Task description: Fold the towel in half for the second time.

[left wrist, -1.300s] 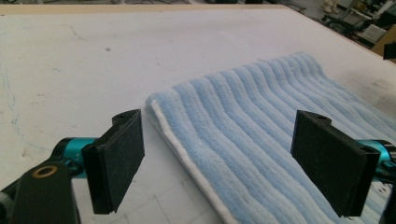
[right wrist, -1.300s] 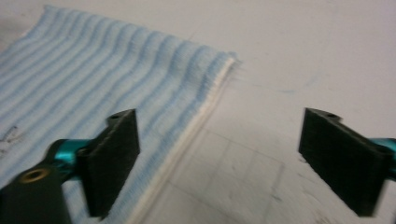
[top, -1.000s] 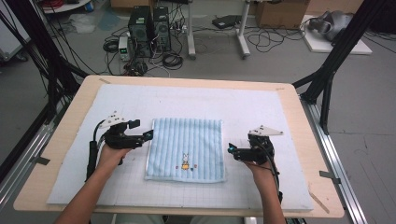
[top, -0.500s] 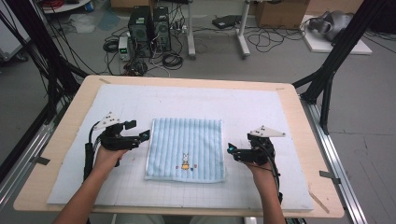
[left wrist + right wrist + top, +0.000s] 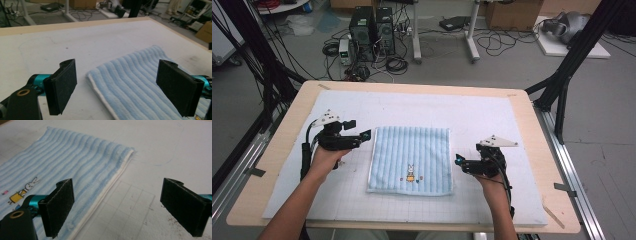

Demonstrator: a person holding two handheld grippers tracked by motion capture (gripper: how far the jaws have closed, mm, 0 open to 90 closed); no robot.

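A folded light-blue striped terry towel (image 5: pixel 410 159) with a small embroidered rabbit (image 5: pixel 411 173) lies flat at the centre of the white gridded mat (image 5: pixel 492 120) that covers the wooden worktop (image 5: pixel 287 130). The left gripper (image 5: pixel 365 135) sits at the towel's nine o'clock, near its far left corner, its jaws spread wide and holding nothing; in the left gripper view that corner (image 5: pixel 91 74) lies between the two black pads. The right gripper (image 5: pixel 457 161) rests at the towel's three o'clock, just beside the right edge, jaws also spread wide and empty; in the right gripper view the towel's layered white-edged border (image 5: pixel 110 187) runs between them.
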